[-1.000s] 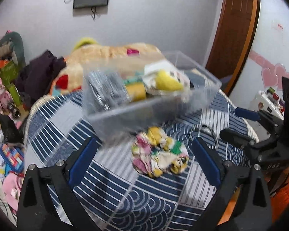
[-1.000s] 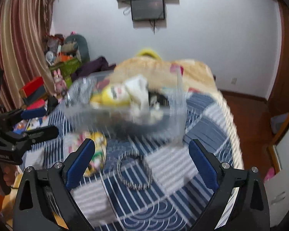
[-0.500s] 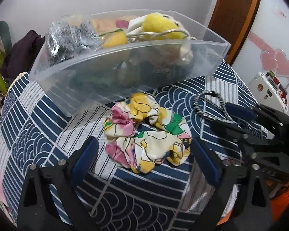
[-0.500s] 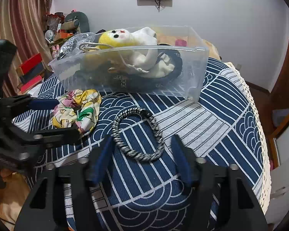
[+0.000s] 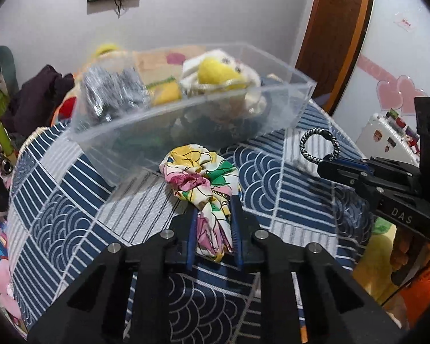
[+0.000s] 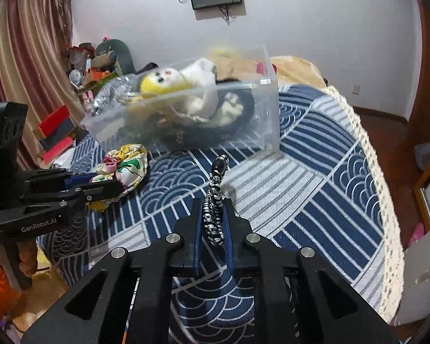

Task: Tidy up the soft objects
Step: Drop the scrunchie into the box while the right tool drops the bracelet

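Observation:
My left gripper [image 5: 214, 203] is shut on a floral fabric scrunchie [image 5: 203, 172], which trails forward over the blue patterned cloth; it also shows in the right wrist view [image 6: 123, 166]. My right gripper [image 6: 212, 203] is shut on a black-and-white braided ring [image 6: 215, 200], held upright on edge; the ring shows in the left wrist view [image 5: 319, 144]. A clear plastic bin [image 5: 186, 120] stands just beyond both, holding a yellow plush doll [image 6: 163, 81], a silver item [image 5: 111, 94] and other soft things.
The round table's blue patterned cloth [image 6: 315, 177] has a lace edge at the right. A blanket-covered bed [image 6: 295, 66] lies behind the bin. Toys and clutter [image 6: 94, 66] pile at the left by a curtain. A wooden door [image 5: 329, 37] is at the right.
Both grippers were open above the table. Now the left has closed on the scrunchie and the right on the braided ring, lifting the ring upright.

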Available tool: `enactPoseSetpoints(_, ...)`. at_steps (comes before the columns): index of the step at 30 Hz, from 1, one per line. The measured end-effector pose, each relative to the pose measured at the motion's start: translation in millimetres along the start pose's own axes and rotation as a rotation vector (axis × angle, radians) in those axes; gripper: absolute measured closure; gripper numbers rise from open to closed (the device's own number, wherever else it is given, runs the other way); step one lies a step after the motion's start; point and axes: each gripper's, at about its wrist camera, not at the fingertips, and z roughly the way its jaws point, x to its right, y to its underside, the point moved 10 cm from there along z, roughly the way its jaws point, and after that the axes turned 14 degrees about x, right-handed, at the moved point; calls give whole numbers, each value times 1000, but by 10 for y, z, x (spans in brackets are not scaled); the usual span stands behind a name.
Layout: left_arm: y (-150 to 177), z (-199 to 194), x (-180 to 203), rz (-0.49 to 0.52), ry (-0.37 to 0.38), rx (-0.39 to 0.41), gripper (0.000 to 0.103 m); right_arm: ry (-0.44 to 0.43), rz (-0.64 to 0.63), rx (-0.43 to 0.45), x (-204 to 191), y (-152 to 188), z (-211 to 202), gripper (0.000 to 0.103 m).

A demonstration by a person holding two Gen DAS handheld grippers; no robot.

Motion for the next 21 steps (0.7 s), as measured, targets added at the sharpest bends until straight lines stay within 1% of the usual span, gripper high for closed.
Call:
enactPoseSetpoints(2, -84, -110, 23, 4, 5, 27, 83, -6, -1, 26, -9, -76, -67, 91)
enactPoseSetpoints(7, -423, -332, 22, 27, 6, 120, 83, -15, -8, 101, -50, -331, -192, 91)
enactPoseSetpoints(9, -572, -399, 2, 33, -3, 156, 83, -20, -11, 130, -80, -434, -229, 91)
enactPoseSetpoints(13, -801, -469, -83, 39, -31, 203, 83, -25, -22, 179, -127, -651, -228, 91)
enactPoseSetpoints(15, -934, -480, -139, 40, -45, 225, 83, -23, -26, 206, -123, -771, -221, 91)
enactPoseSetpoints(16, -995, -418, -123, 41, -49, 234, 83, -18, -28, 216, -117, -821, -213, 91)
enactPoseSetpoints(18, -1123, -393, -199, 36, -61, 250, 83, 7, -45, 234, -105, -902, -204, 91)
enactPoseSetpoints(21, -1240, -257, -267, 11, -63, 251, 83, 20, -51, 251, -83, -1015, -157, 91)
